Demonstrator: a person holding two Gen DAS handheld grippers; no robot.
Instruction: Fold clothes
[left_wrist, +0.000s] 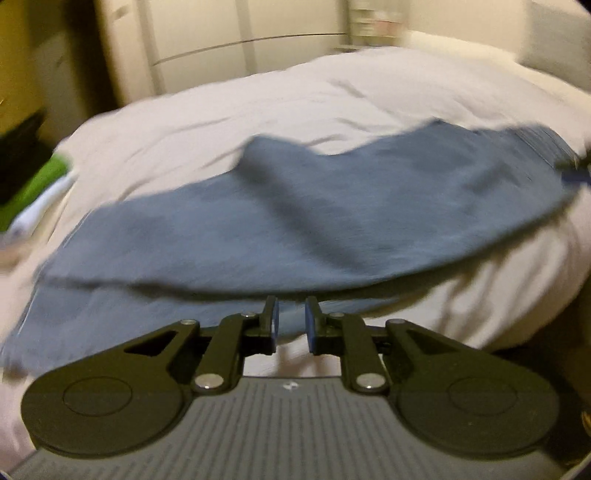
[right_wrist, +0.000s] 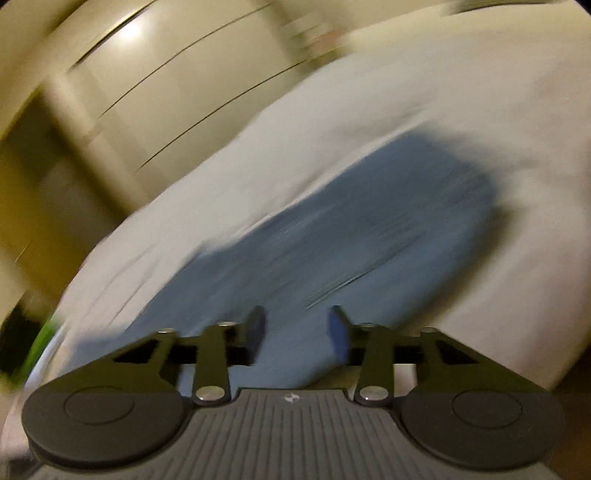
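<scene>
A blue garment (left_wrist: 295, 221) lies spread across a white bed (left_wrist: 258, 110), one layer folded over another near its front edge. My left gripper (left_wrist: 290, 314) sits at that front edge, jaws a small gap apart with nothing clearly between them. In the right wrist view the same blue garment (right_wrist: 351, 229) shows blurred by motion. My right gripper (right_wrist: 297, 325) is open and empty just above the garment's near end.
Cream wardrobe doors (left_wrist: 221, 37) stand behind the bed. A green and white pile (left_wrist: 40, 184) lies at the bed's left side. A pillow (left_wrist: 480, 48) lies at the far right of the bed. Both views are motion-blurred.
</scene>
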